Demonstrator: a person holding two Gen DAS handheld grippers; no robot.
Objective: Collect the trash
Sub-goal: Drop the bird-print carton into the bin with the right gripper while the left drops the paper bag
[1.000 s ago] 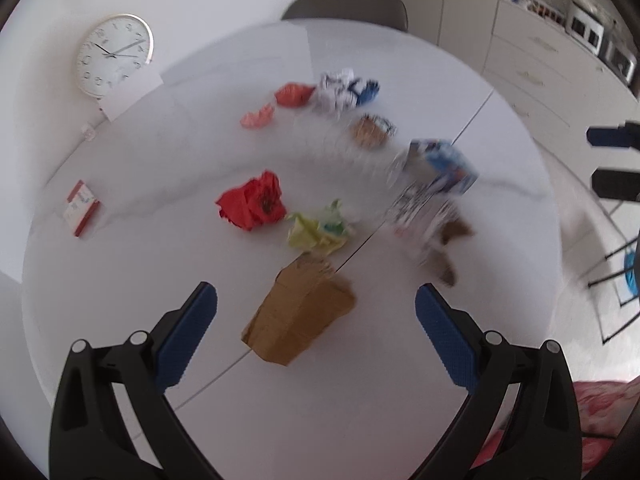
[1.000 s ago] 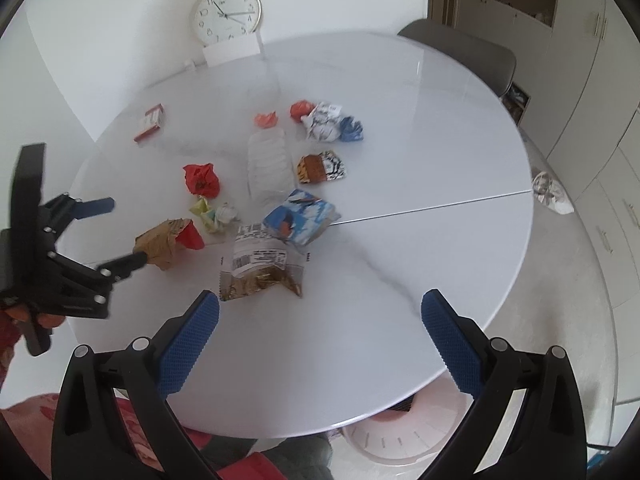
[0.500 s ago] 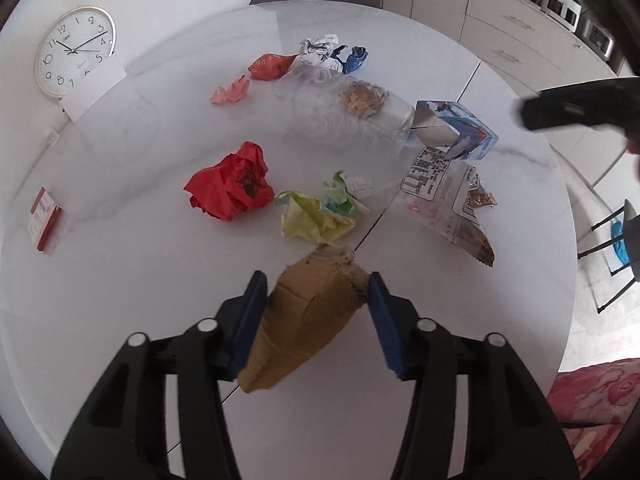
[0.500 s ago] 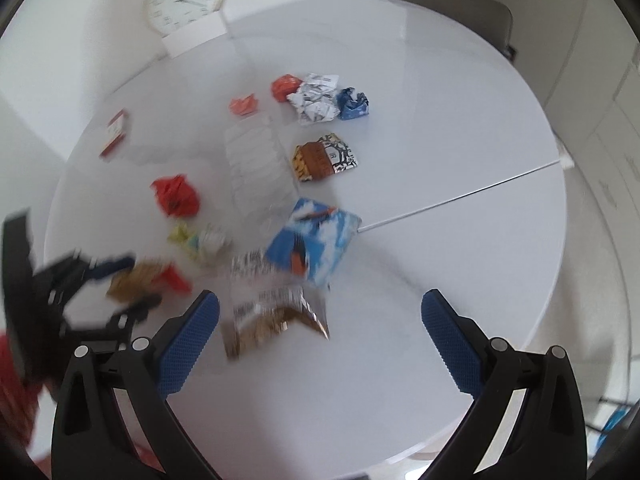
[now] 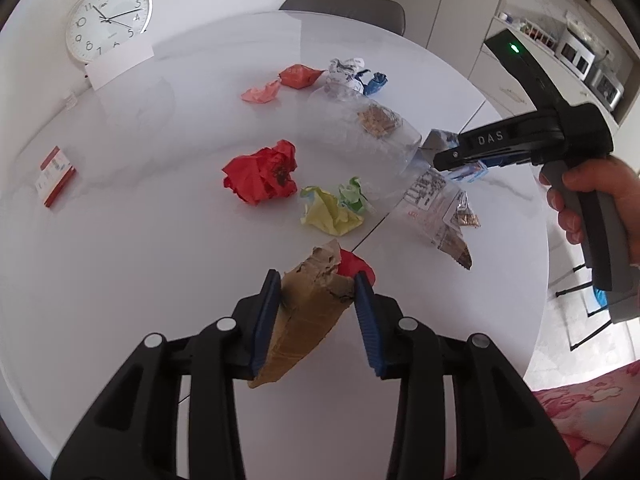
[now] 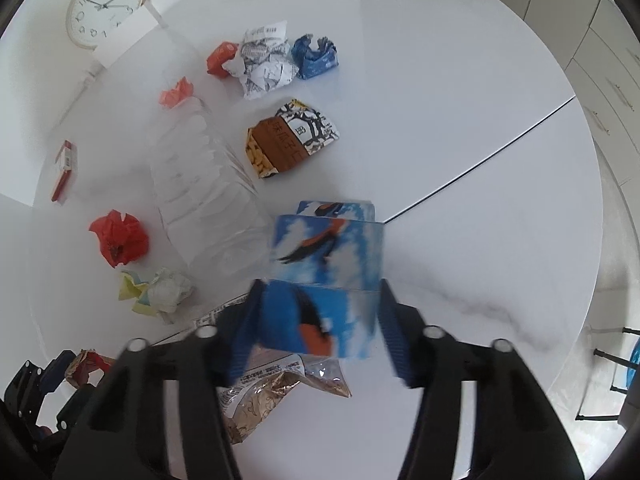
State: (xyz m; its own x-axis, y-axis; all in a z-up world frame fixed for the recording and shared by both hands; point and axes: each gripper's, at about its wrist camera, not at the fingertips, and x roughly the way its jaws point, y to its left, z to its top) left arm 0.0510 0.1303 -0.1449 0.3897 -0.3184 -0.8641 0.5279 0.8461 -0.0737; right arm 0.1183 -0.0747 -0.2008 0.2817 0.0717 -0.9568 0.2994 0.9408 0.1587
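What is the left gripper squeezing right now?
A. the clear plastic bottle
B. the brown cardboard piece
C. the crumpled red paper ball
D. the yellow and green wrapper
B: in the left wrist view the left gripper has its blue pads pressed against both sides of the brown cardboard piece, while the other trash lies on the table.

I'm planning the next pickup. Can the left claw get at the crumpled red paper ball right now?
Probably not yet: the left claw is shut on a brown cardboard scrap, so it is occupied. The crumpled red paper ball lies uncovered on the white table ahead, with nothing between.
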